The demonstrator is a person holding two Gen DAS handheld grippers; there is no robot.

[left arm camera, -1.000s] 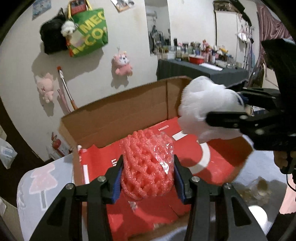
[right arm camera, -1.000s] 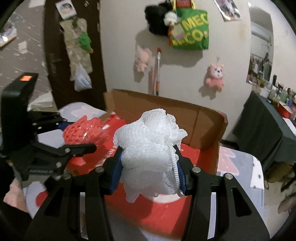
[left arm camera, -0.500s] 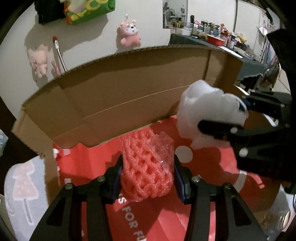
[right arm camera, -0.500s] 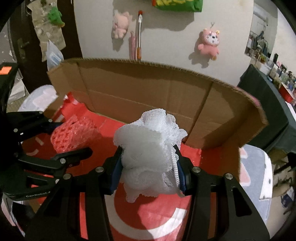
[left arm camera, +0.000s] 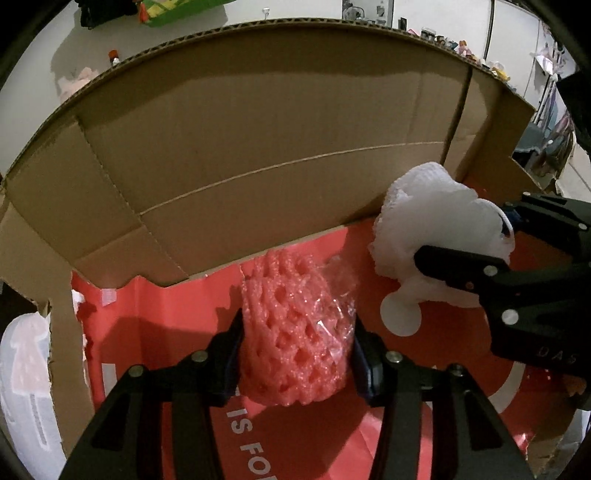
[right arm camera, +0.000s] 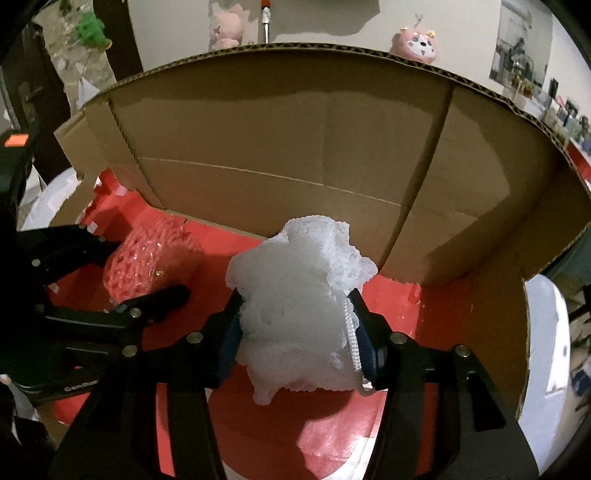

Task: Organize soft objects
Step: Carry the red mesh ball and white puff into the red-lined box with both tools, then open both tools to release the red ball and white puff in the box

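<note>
Cardboard box [left arm camera: 258,147] ahead of you, your left gripper [left arm camera: 297,354] clamped on pink foam net [left arm camera: 295,332], jaws just easing wider, your right gripper [right arm camera: 297,332] likewise around white mesh pouf [right arm camera: 295,314], both over the box's red floor [right arm camera: 424,332].

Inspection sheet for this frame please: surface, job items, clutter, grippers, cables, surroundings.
Surface: cardboard box, flaps up, red printed floor.
Job's things: pink foam net and white mesh pouf, both low inside the box; whether they rest on the floor cannot be told.
Clutter: nothing seen in the box.
Grippers: left gripper around the net, right gripper around the pouf; jaws have just been opening, pads at each item's sides.
Cables: nothing seen.
Surroundings: plush toys on the wall, green bag, crowded shelf.
</note>
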